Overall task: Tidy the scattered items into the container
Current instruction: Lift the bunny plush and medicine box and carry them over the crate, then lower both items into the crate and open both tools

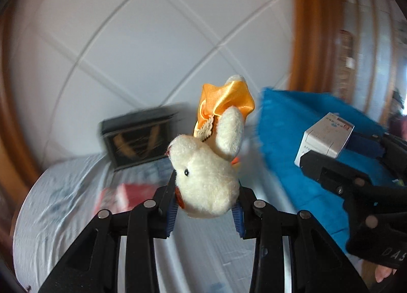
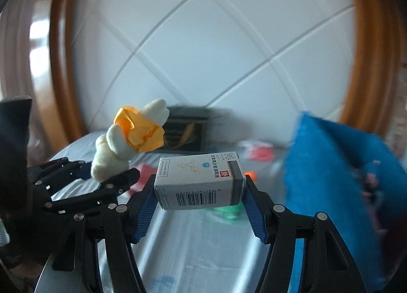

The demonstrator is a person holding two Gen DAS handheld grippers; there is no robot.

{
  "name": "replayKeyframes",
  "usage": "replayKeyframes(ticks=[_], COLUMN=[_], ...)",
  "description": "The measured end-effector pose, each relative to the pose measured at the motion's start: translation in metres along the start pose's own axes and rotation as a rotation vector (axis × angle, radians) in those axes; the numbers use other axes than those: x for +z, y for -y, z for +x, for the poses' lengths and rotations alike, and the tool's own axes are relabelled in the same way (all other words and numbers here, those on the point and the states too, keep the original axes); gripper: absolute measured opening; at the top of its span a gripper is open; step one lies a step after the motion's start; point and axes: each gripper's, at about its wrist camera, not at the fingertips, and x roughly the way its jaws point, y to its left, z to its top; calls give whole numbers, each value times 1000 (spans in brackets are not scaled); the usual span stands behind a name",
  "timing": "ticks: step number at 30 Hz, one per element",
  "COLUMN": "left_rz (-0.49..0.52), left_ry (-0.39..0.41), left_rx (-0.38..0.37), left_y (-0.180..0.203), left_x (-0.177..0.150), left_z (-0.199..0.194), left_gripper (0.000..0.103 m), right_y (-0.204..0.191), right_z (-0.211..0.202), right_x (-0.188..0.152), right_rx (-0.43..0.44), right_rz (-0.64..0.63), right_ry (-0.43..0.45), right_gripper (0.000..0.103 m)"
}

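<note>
My left gripper (image 1: 206, 210) is shut on a white plush rabbit (image 1: 206, 176) with an orange satin bow (image 1: 226, 102), held up above the bed. The rabbit also shows in the right wrist view (image 2: 112, 155), left of my right gripper. My right gripper (image 2: 199, 206) is shut on a white medicine box (image 2: 198, 182) with a barcode; the box also shows in the left wrist view (image 1: 324, 136) at the right. A dark open box (image 1: 138, 141) stands at the back of the bed by the headboard, also in the right wrist view (image 2: 187, 130).
A blue cloth (image 2: 338, 181) rises at the right, also in the left wrist view (image 1: 282, 130). Red items (image 1: 122, 196) (image 2: 259, 153) and a green item (image 2: 229, 213) lie on the pale bedsheet (image 1: 63, 204). A white padded headboard (image 2: 203, 39) with a wooden frame stands behind.
</note>
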Motion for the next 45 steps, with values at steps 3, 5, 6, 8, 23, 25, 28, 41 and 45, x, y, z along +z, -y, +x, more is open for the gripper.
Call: replayKeyframes(ticks=[3,5,6,8,23,25,28,41,45], left_rz=[55,91,109,145,356,362,361,329,321], left_ry=[30,44,49,55,-151,-156,-165,-167,-165], left_rx=[-84,-140,-167,-223,-356,-343,-335,-304,-303], left_y=[59,103,125,169,362,363,363,355,348], left_x=[16,25,28,34,20,18,16,16,16], left_z=[-1,-1,0,1,31,33,30,28,27], left_gripper=[35,35,35,35,35,35,36,66,68], right_y=[50,86,107,145,328,334,338,341,341], right_z=[-39,-62,-73,-94,-130,-127,-122,-131,-139], right_x=[-4,-11,-15,-25,-111,-118,-126,-132,-128], right_rx=[-103,-170,-209,-274,-461,-448,-435,-450,-465], right_rz=[43,79,99,136,307,310,316,320,326], right_ry=[38,55,61,64,-122,-140,-163,-158,-141], right_gripper=[63,63,63,64,64,64,64,89,98])
